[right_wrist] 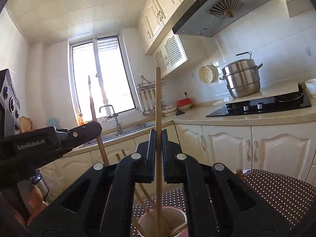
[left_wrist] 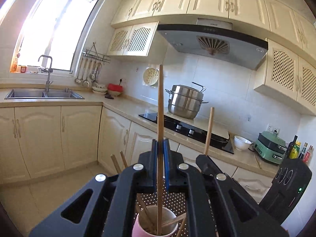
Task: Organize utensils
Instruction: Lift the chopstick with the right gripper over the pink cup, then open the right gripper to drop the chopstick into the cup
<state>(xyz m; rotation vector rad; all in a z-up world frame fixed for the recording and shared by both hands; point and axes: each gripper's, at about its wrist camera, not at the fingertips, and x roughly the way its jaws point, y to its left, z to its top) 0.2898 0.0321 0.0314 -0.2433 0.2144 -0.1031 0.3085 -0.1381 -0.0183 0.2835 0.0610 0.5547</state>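
- Over a pink cup (left_wrist: 156, 224) on a dotted cloth (right_wrist: 276, 193), both grippers sit side by side, each clamped on its own wooden chopstick.
- Left gripper (left_wrist: 160, 154): blue pads pinched tight on an upright chopstick (left_wrist: 160, 98); top end stands well above the jaws, lower end reaches down into the cup's mouth.
- Right gripper (right_wrist: 158, 144): jaws closed hard on a 2nd chopstick (right_wrist: 158, 102), also upright, its lower end inside the cup.
- Left wrist view: right gripper shows at right w/ its stick rising just beside the left one, tilted a bit.
- Right wrist view: left gripper shows at left edge, stick in its jaws leaning against the window glare; a person's fingers (right_wrist: 35, 197) wrap its handle low left.
- More chopsticks (left_wrist: 171, 220) lie slanted inside the cup; two other stick tips (right_wrist: 120, 155) poke up behind the gripper bodies.
- Background: steel steamer pot (left_wrist: 185, 101) on a board over the black hob (left_wrist: 189, 130), sink (left_wrist: 43, 94) under the window, white bowl (left_wrist: 242, 142) on the counter near a green appliance (left_wrist: 270, 147).
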